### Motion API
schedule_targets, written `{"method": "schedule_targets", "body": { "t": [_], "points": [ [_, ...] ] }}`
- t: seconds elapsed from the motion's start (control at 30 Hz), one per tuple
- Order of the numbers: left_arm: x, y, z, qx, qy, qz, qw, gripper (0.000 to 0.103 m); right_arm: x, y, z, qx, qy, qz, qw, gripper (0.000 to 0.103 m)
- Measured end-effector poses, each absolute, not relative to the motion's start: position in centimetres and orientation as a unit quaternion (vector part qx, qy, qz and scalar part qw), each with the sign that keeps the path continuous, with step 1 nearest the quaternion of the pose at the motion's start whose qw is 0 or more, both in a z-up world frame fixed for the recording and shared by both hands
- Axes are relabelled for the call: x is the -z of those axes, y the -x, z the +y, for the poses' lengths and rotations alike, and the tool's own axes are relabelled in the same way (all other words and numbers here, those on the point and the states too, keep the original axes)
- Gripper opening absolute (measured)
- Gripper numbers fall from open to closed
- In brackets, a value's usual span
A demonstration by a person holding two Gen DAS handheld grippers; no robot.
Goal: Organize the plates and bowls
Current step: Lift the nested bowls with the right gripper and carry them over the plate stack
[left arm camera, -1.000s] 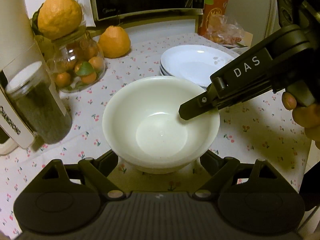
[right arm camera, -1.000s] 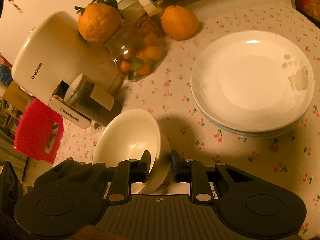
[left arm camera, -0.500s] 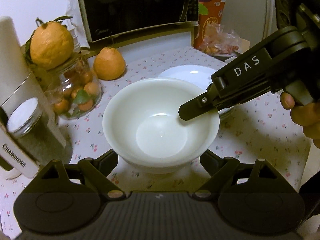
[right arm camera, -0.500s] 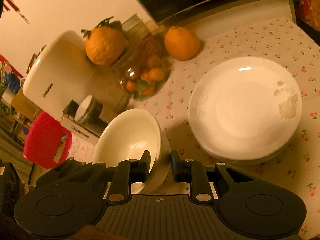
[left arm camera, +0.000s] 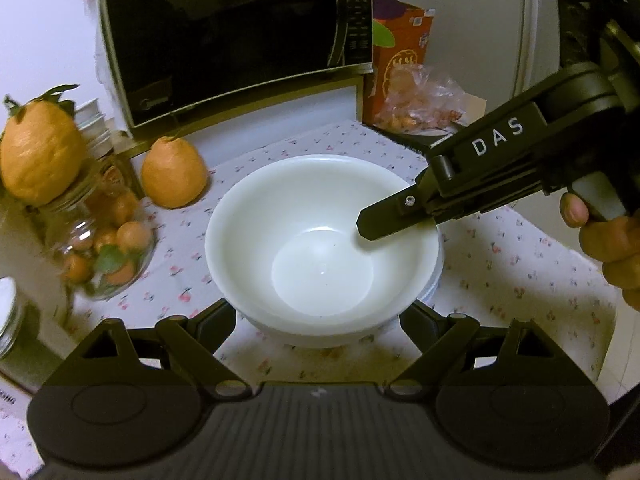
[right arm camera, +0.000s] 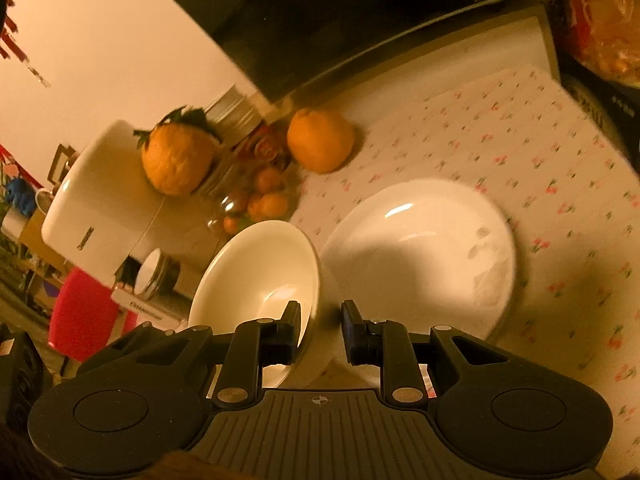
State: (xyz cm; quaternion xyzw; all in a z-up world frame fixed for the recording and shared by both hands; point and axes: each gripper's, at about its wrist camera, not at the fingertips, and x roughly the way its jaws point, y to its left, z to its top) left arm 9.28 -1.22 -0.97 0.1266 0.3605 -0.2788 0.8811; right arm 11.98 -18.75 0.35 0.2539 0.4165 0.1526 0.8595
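A white bowl [left arm camera: 320,240] hangs in the air, held by both grippers. My left gripper [left arm camera: 318,320] clamps its near side from below, its fingers spread around the bowl's base. My right gripper [right arm camera: 320,330] is shut on the bowl's [right arm camera: 260,268] right rim, one finger inside and one outside; it also shows in the left wrist view [left arm camera: 384,220]. A stack of white plates [right arm camera: 420,256] lies on the flowered tablecloth, just right of the bowl; in the left wrist view only its edge [left arm camera: 438,276] shows under the bowl.
A microwave [left arm camera: 232,36] stands at the back. A loose orange [left arm camera: 174,172], a glass jar of small oranges [left arm camera: 104,248] with a big orange [left arm camera: 38,148] on top, and a white appliance [right arm camera: 104,196] stand left. Snack bags [left arm camera: 404,80] sit back right.
Both grippers have carried the bowl up and to the right, from the cloth to above the edge of the plate stack. The grips have not changed.
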Motion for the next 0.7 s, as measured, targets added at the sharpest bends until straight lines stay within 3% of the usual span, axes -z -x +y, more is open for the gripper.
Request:
{"method": "schedule_targets", "body": {
  "t": [0.7],
  "points": [
    [3.4,-13.4,-5.9,0.272,-0.09,0.384,0.878,0.088,2.0,-13.7,-23.9,-0.109,-0.299,0.394,0.862,0.022]
  ]
}}
